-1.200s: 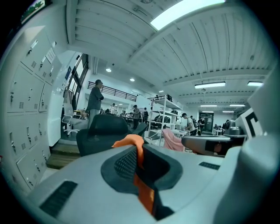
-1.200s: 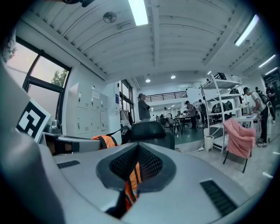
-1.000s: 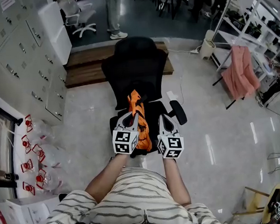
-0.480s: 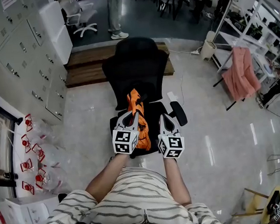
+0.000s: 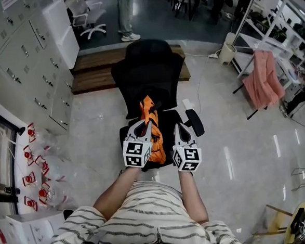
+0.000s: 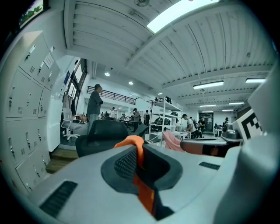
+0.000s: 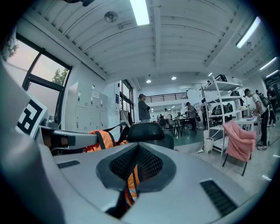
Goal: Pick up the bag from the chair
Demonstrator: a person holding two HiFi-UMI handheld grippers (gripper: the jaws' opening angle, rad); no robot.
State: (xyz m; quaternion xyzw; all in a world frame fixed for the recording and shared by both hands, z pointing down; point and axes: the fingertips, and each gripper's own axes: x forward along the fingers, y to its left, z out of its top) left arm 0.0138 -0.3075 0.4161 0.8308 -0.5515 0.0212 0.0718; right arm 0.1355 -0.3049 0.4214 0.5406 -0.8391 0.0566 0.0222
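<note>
An orange bag (image 5: 153, 138) with black straps stands on the seat of a black office chair (image 5: 147, 67). Both grippers are held low over the seat's front. My left gripper (image 5: 144, 126) is at the bag's left side. In the left gripper view its jaws (image 6: 142, 170) are shut with an orange strap (image 6: 136, 146) running down between the pads. My right gripper (image 5: 177, 127) is just right of the bag. In the right gripper view its jaws (image 7: 133, 173) are shut on an orange and black strap (image 7: 131, 183), and the bag's body (image 7: 101, 141) shows at the left.
Grey lockers (image 5: 17, 55) line the left wall, with red-marked items (image 5: 33, 169) on the floor below. A wooden platform (image 5: 94, 71) lies behind the chair. A pink cloth (image 5: 262, 82) hangs on a rack at the right. A person (image 5: 124, 16) stands at the back.
</note>
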